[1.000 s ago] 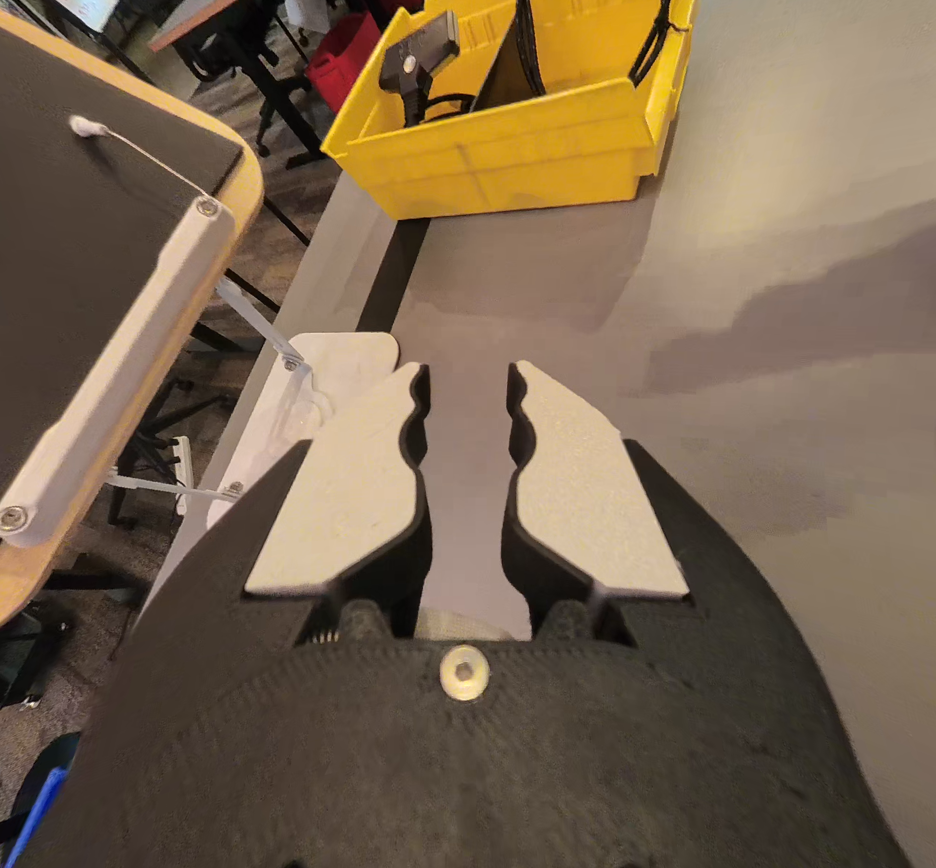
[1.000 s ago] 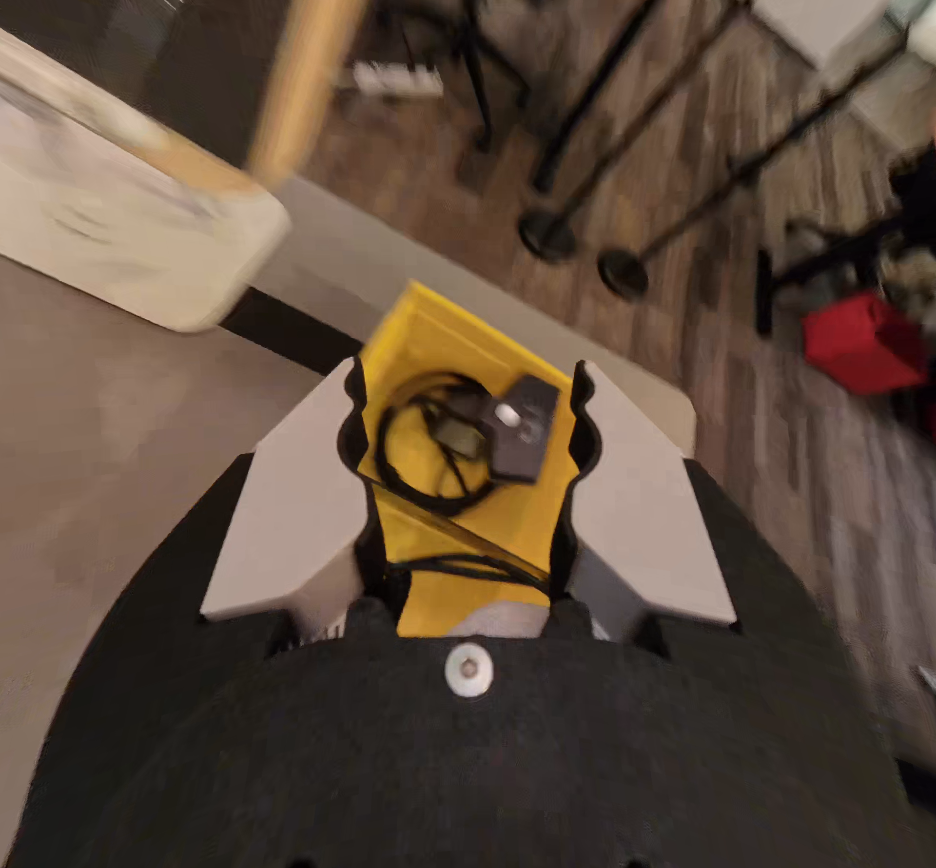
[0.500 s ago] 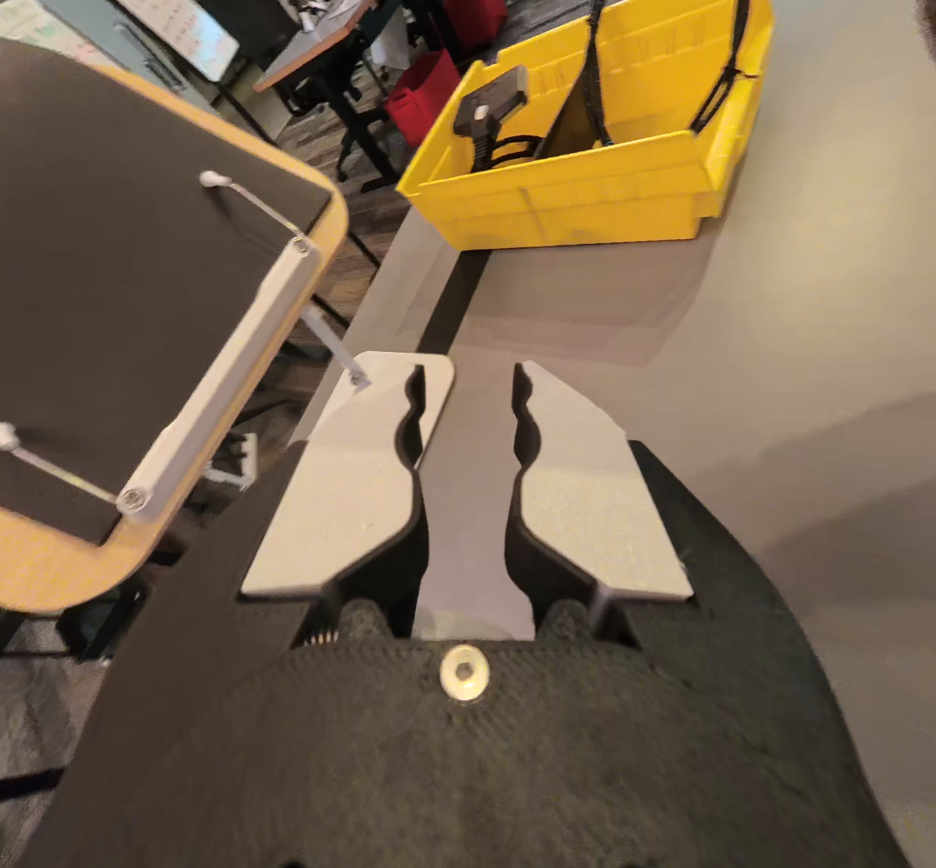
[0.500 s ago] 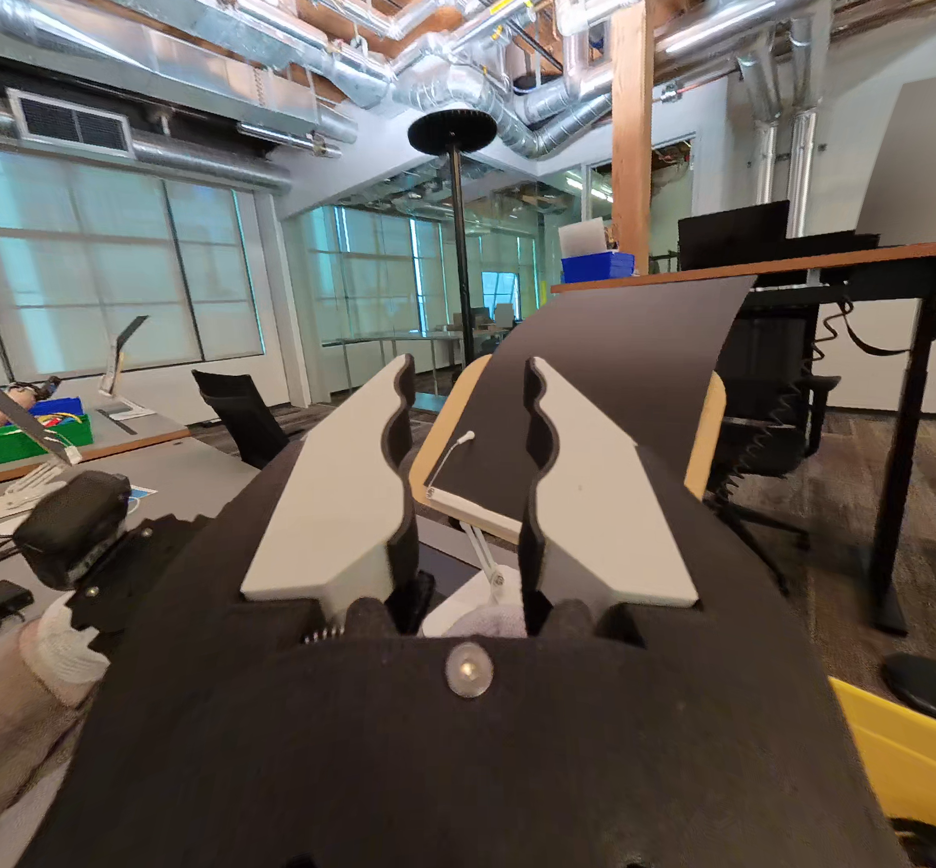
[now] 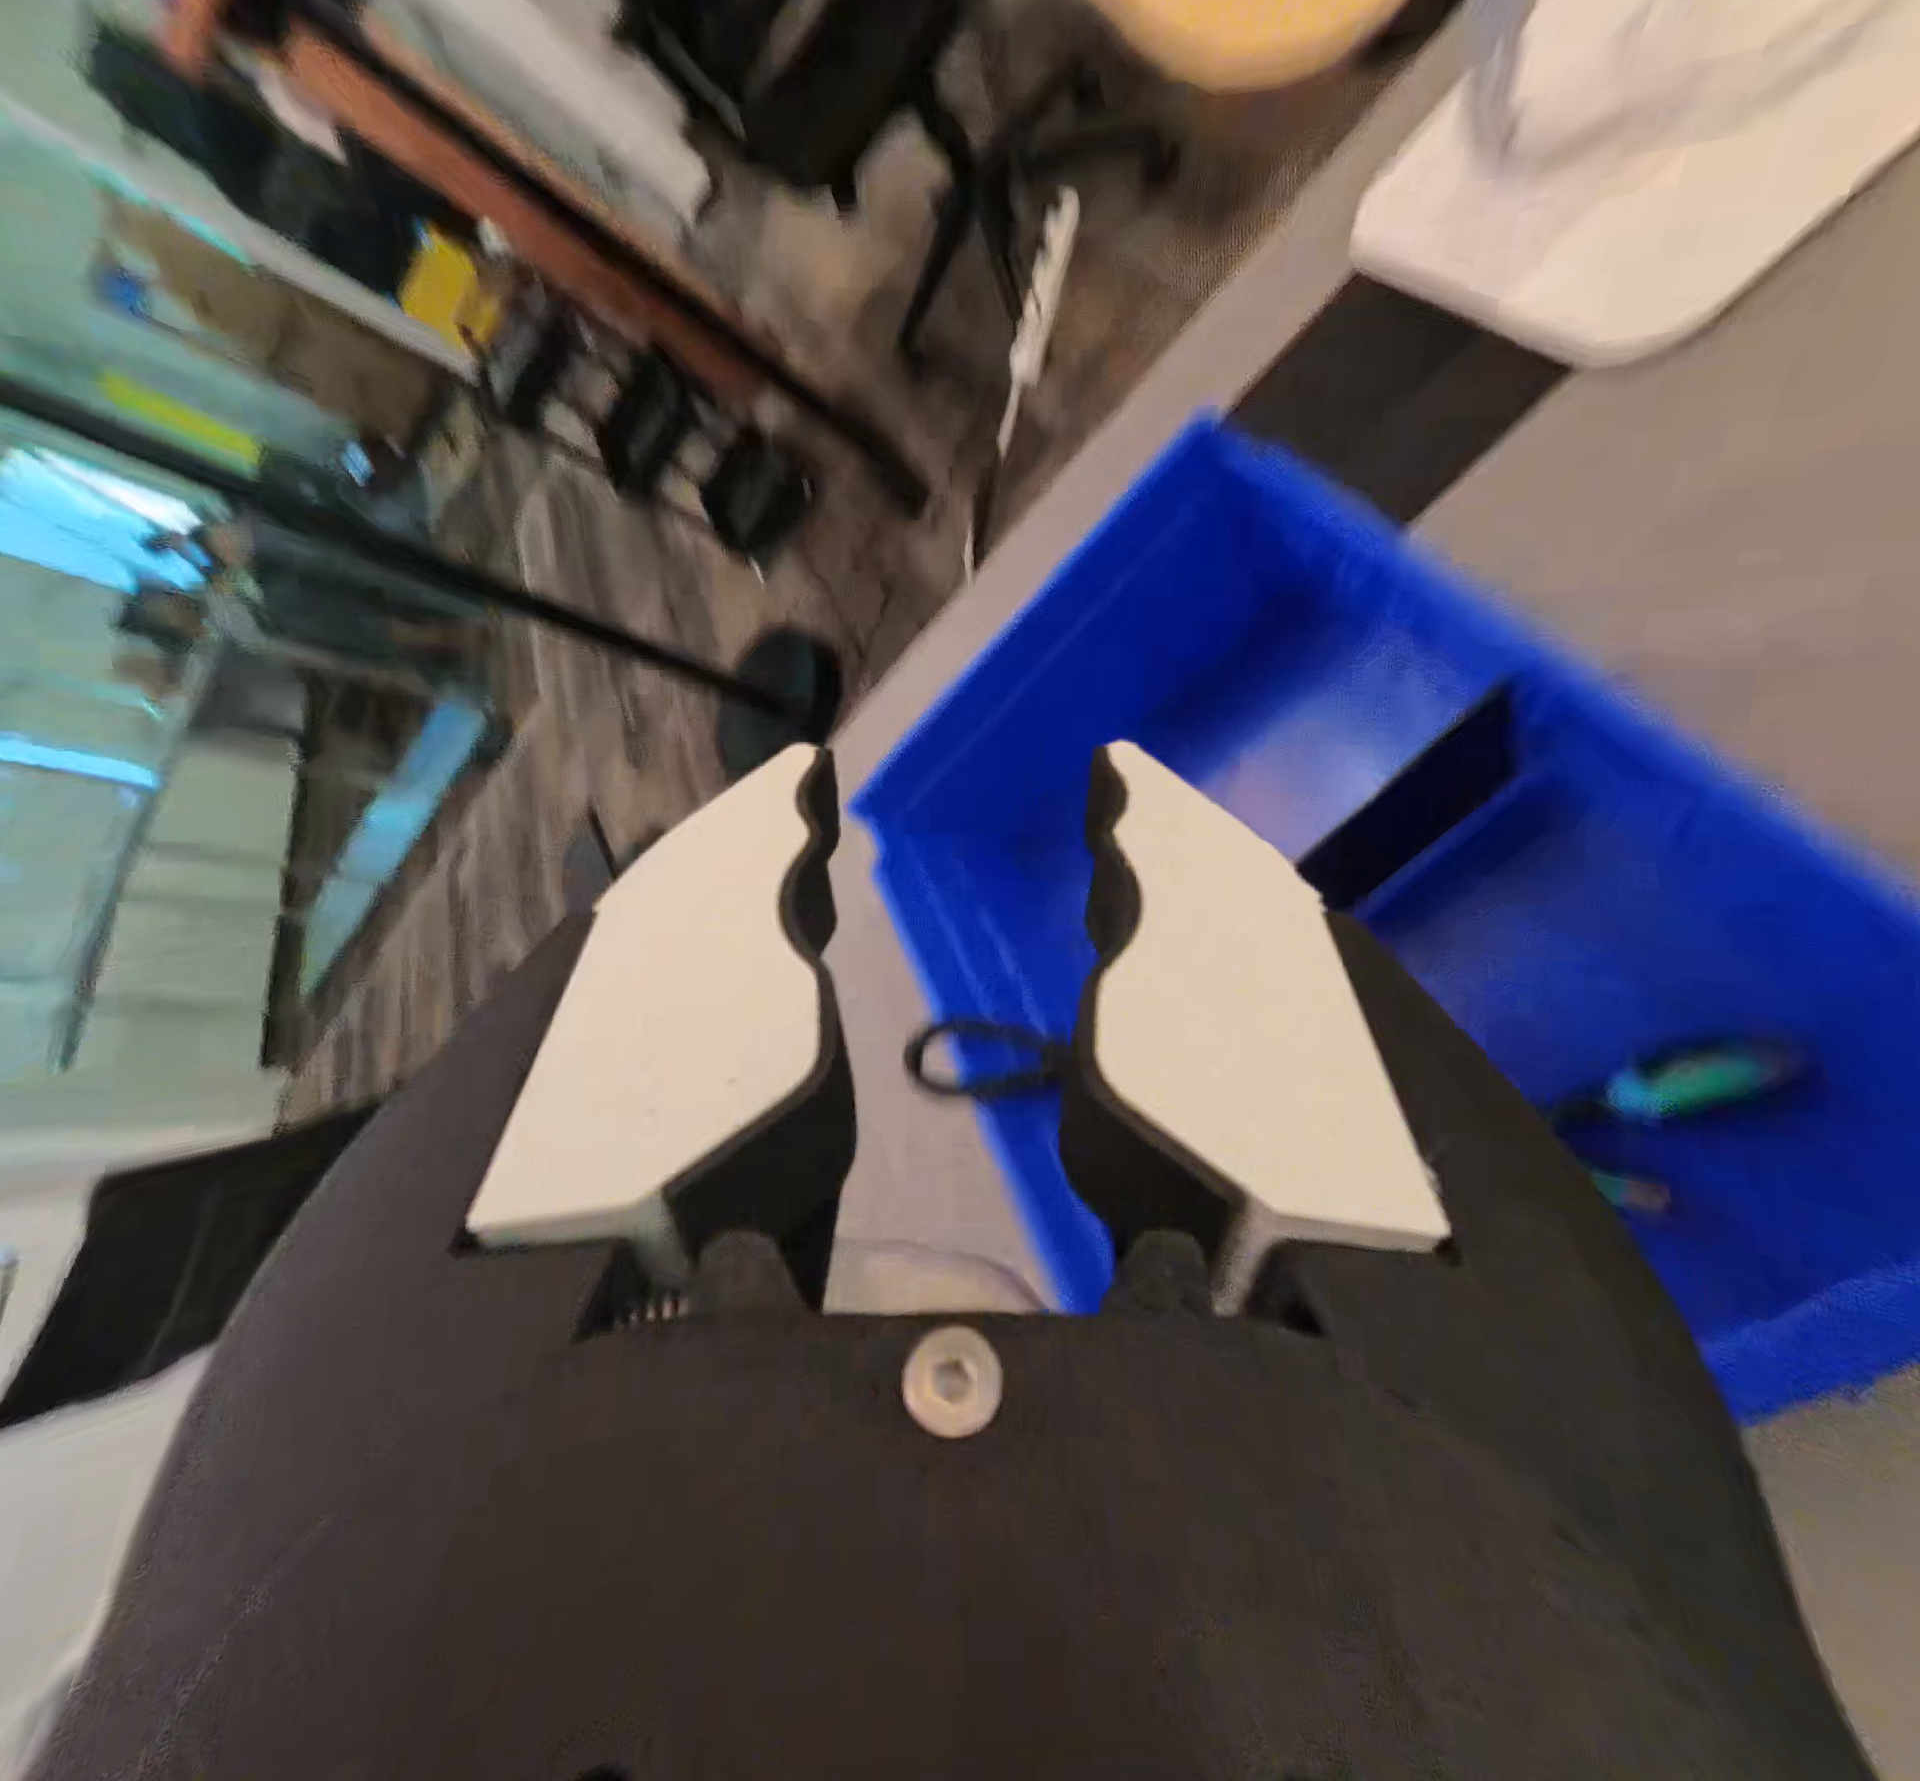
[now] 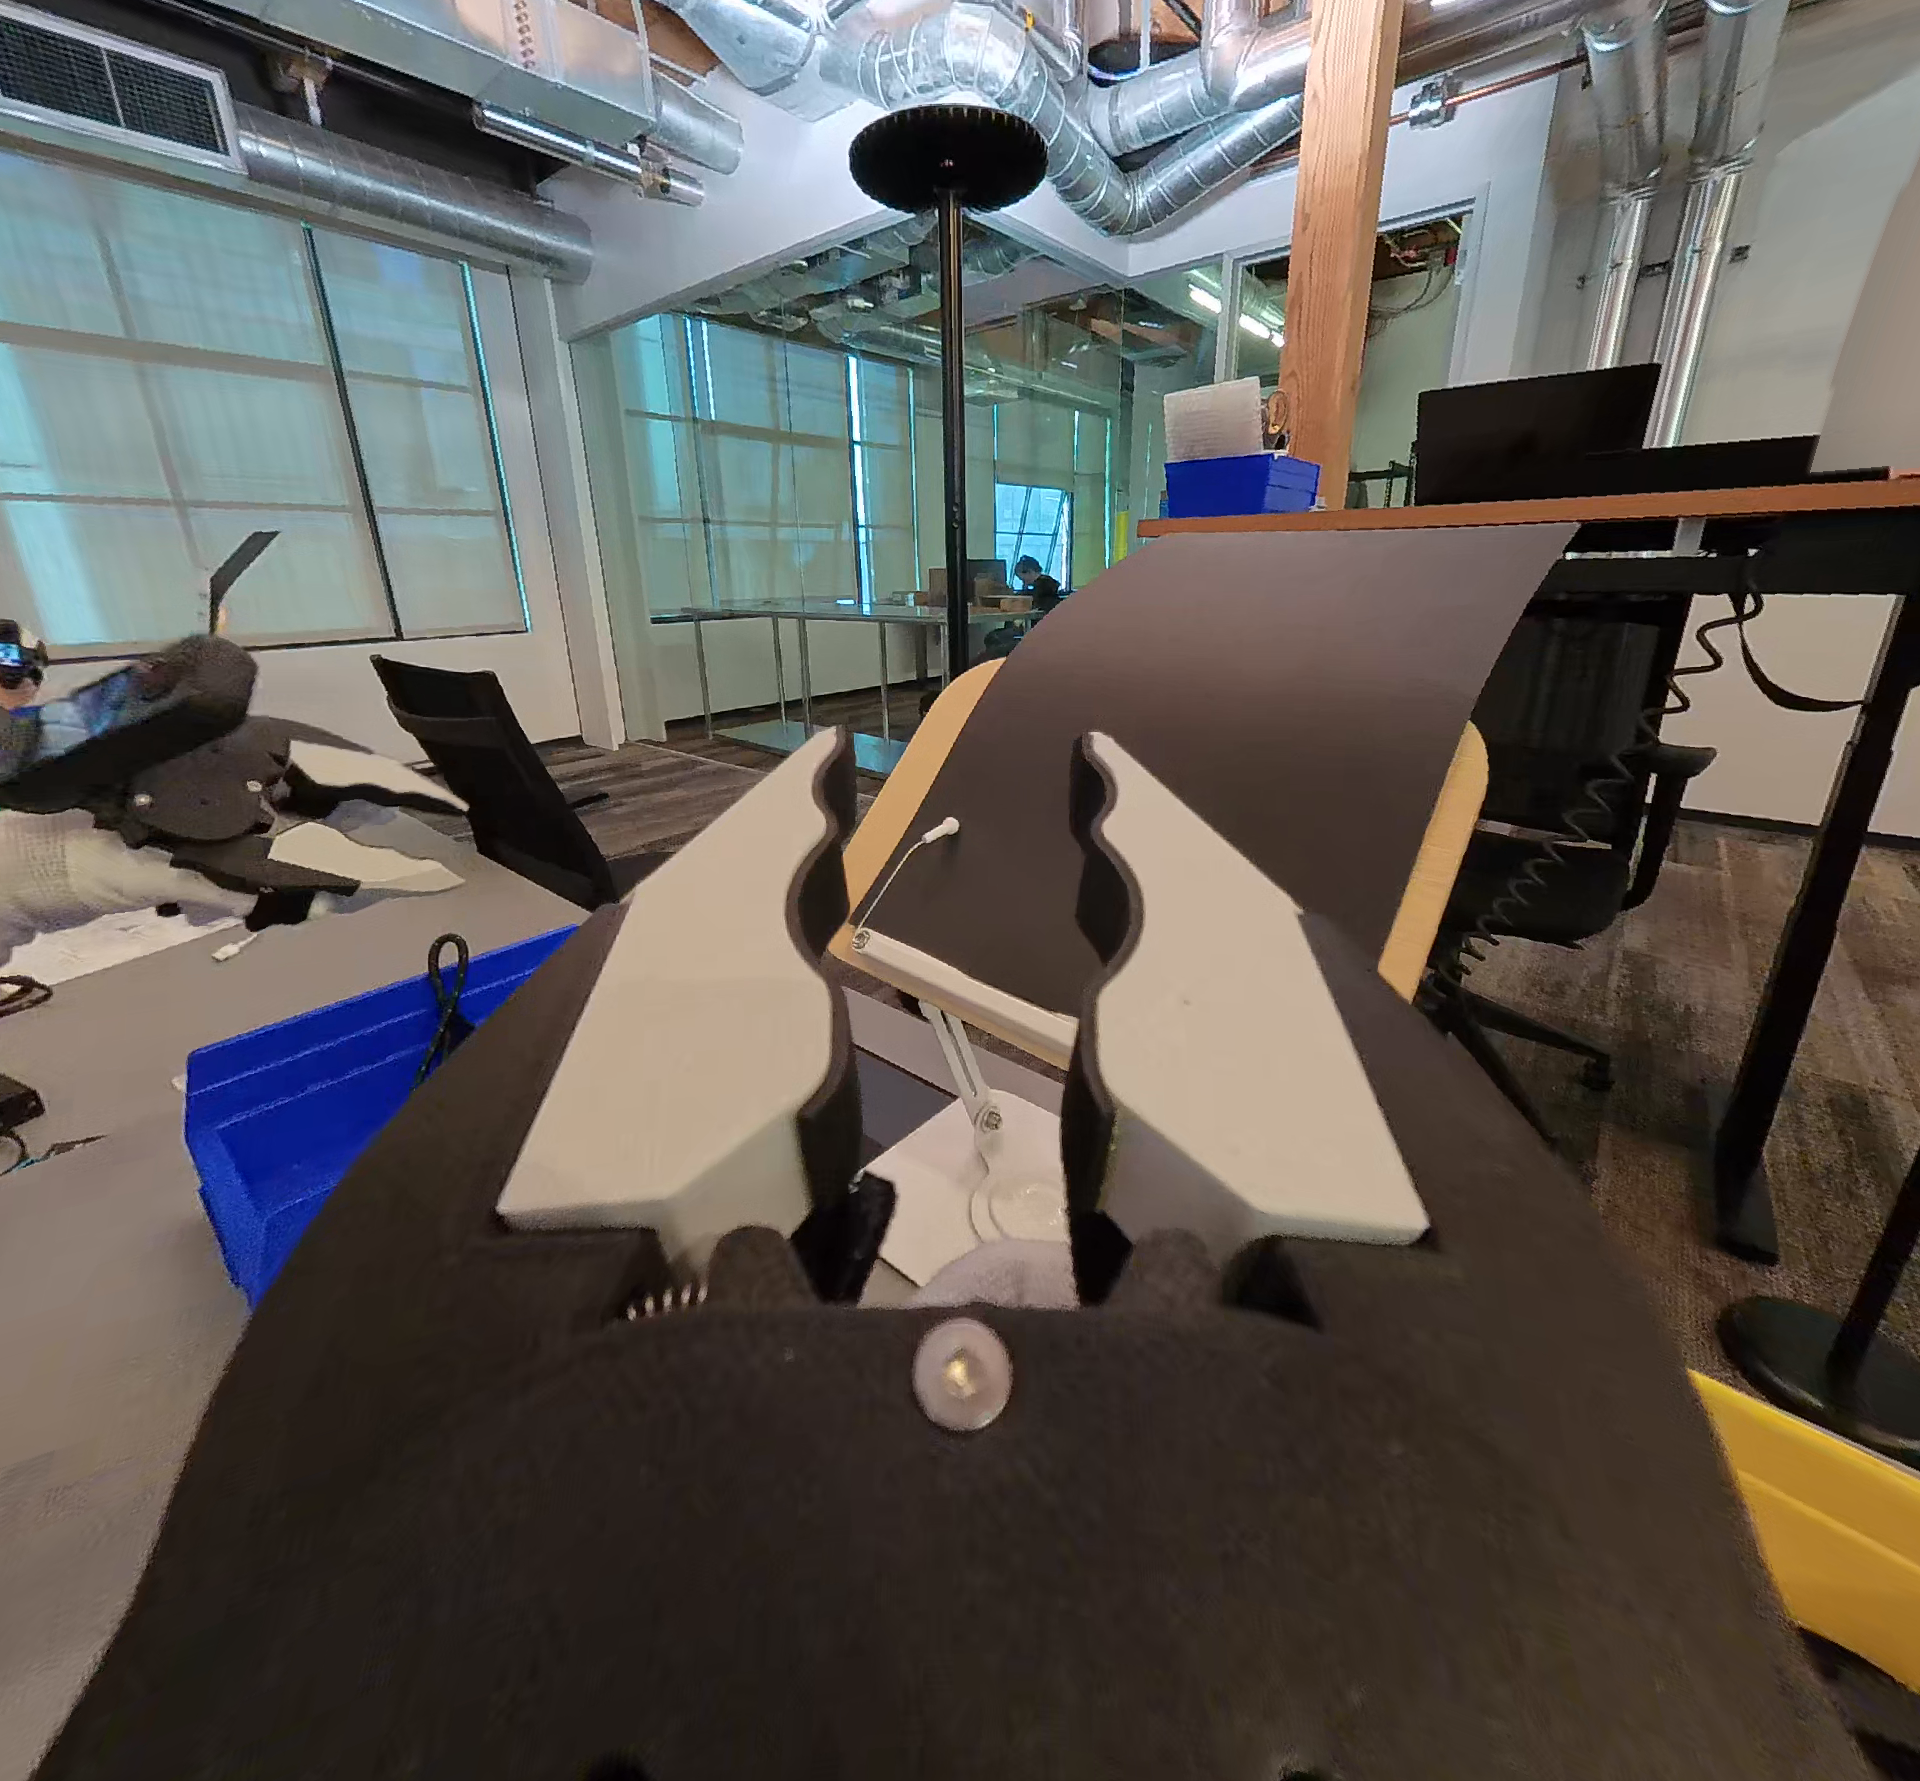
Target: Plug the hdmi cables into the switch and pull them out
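Observation:
My left gripper (image 5: 961, 755) is open and empty, held over the near corner of a blue bin (image 5: 1226, 651). The view is blurred. A black cord loop (image 5: 977, 1056) hangs on the bin's rim between my fingers. The bin has a dark divider (image 5: 1423, 796) and small teal items (image 5: 1694, 1077) inside. My right gripper (image 6: 961, 739) is open and empty, raised and pointing out into the room. Only a corner of the yellow bin (image 6: 1808, 1565) shows at lower right. I see no switch or HDMI cables in either view.
A curved black board (image 6: 1247, 744) on a white stand (image 6: 966, 1066) stands beyond the grey table (image 6: 104, 1243). The blue bin (image 6: 343, 1097) is to its left. The left gripper (image 6: 452, 843) shows far left. Chairs, desks and a pole lamp (image 6: 951, 381) stand on the floor behind. Tip to tip, the grippers are about 45 cm apart.
The left view has swung from the yellow bin to the blue bin, and its jaws are wider. The right gripper tilted up from the yellow bin toward the room and opened a little.

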A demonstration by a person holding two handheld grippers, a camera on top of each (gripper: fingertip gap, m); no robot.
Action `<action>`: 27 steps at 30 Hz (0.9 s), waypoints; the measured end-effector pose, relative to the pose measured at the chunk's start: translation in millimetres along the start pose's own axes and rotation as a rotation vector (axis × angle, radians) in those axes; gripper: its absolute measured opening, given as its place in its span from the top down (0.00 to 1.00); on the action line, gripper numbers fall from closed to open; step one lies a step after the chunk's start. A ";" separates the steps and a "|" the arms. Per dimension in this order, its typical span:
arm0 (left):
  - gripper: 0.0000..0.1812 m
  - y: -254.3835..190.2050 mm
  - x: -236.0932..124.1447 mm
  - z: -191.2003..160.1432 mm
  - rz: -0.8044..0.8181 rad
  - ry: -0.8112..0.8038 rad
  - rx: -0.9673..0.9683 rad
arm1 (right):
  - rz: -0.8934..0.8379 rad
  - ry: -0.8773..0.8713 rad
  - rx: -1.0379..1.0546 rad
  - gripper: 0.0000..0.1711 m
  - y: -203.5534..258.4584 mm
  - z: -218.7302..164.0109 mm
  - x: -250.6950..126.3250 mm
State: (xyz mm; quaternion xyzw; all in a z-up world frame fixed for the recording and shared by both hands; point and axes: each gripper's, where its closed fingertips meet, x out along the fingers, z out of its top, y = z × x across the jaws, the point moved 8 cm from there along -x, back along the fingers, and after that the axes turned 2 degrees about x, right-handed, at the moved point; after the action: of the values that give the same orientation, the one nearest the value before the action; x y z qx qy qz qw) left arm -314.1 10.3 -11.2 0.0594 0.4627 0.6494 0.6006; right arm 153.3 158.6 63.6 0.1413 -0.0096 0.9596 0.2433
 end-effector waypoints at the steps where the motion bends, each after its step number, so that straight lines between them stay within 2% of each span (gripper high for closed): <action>1: 0.75 9.9 4.3 -23.9 -0.024 0.060 -0.024 | 0.003 -0.002 0.006 0.77 -0.9 -0.1 -0.8; 3: 0.77 26.0 14.9 -66.2 -0.066 0.157 -0.085 | 0.008 -0.006 0.020 0.77 -2.8 -0.5 -1.6; 5: 0.74 33.8 26.6 -93.7 -0.111 0.222 -0.132 | 0.009 0.000 0.023 0.77 -3.5 -1.4 -1.9; 10: 0.72 32.3 58.2 -116.9 -0.228 0.276 -0.189 | 0.005 0.013 0.018 0.77 -4.0 -3.4 -0.9; 13: 0.78 27.7 73.3 -125.1 -0.282 0.291 -0.209 | 0.010 0.020 0.018 0.77 -3.0 -5.4 1.3; 14: 0.84 26.0 74.0 -125.3 -0.316 0.284 -0.219 | 0.011 0.025 0.016 0.77 -2.7 -6.3 2.2; 16: 0.89 27.4 70.7 -124.1 -0.316 0.277 -0.201 | 0.013 0.031 0.016 0.77 -2.5 -8.1 4.0; 17: 0.95 28.6 67.1 -122.1 -0.316 0.267 -0.194 | 0.014 0.034 0.017 0.77 -2.4 -9.1 4.9; 21: 0.96 34.6 40.8 -103.1 -0.306 0.165 -0.149 | 0.027 0.046 0.010 0.78 0.5 -11.1 9.0; 27: 0.96 50.0 -24.5 -47.6 -0.173 -0.013 -0.085 | 0.123 0.093 -0.072 0.76 28.2 -16.0 23.2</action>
State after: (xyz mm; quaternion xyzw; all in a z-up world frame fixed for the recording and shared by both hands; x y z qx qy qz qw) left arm -373.8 -28.0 7.3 -0.0021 0.4341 0.6137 0.6595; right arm 116.3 146.0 56.0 0.0867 -0.0412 0.9773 0.1891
